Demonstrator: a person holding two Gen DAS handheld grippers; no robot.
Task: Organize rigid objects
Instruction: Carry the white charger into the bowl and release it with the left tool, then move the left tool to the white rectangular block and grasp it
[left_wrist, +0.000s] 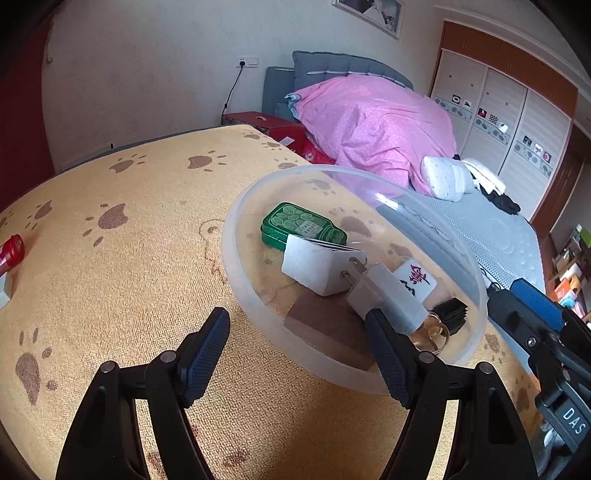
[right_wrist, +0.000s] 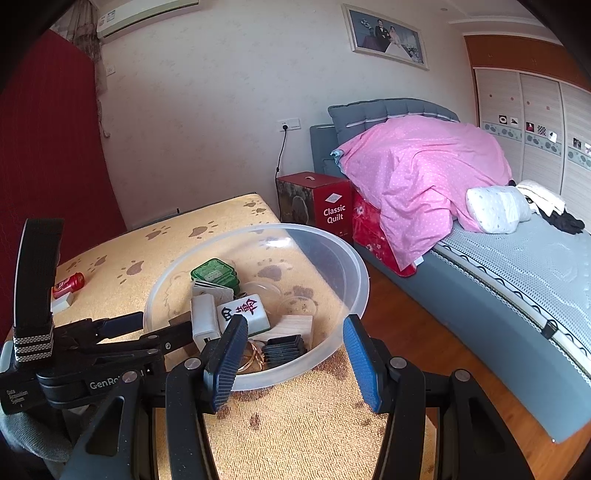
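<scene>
My left tongs (left_wrist: 295, 354) straddle the near rim of the clear plastic bowl (left_wrist: 236, 258), jaws apart, gripping nothing. My right tongs (right_wrist: 295, 354) hang open and empty over the bowl's near side. Most items are gathered inside: a green tin (left_wrist: 301, 225), two white chargers (left_wrist: 317, 267), a glossy mahjong tile (left_wrist: 415, 280), gold rings (left_wrist: 434, 334). A small red can (left_wrist: 11, 253) remains out on the fuzzy paw-print tabletop (left_wrist: 129, 277).

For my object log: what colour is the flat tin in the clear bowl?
Green tin, with a paler leaf pattern; clearest in the left wrist view.
</scene>
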